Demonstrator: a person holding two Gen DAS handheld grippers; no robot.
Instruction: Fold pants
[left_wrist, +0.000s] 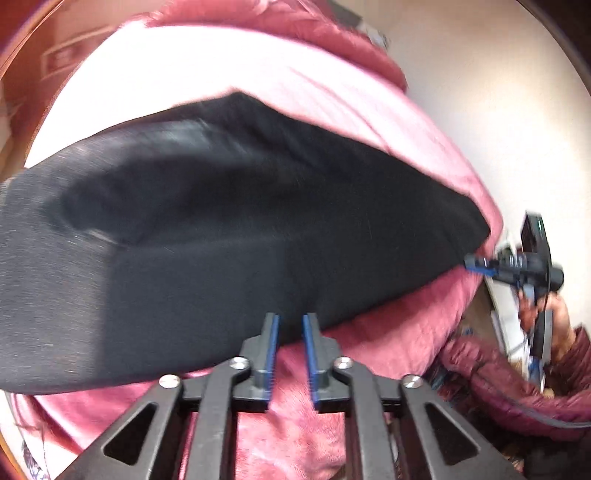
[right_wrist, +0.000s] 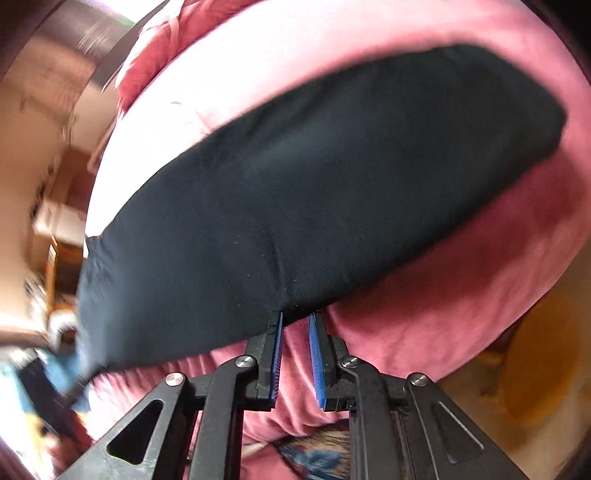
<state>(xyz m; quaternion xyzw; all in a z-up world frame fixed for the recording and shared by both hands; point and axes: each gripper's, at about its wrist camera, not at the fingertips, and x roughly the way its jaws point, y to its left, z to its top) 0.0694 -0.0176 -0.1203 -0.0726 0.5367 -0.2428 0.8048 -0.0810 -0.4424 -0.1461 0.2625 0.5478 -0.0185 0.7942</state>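
Your left tool (left_wrist: 290, 325) stands slightly parted with the near hem of the black pants (left_wrist: 229, 229) in its gap; whether the pads pinch it, you cannot tell. Your right tool (right_wrist: 295, 323) stands likewise at the hem's other end. The pants lie spread flat on the pink bed cover (left_wrist: 388, 354), so holding 2 points along 1 edge likely lets you carry it over evenly.

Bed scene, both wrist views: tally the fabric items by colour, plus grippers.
Black pants: 1
Pink bedspread: 1
Grippers: 2, left gripper and right gripper, each with fingertips at the pants' near edge
Total: 4
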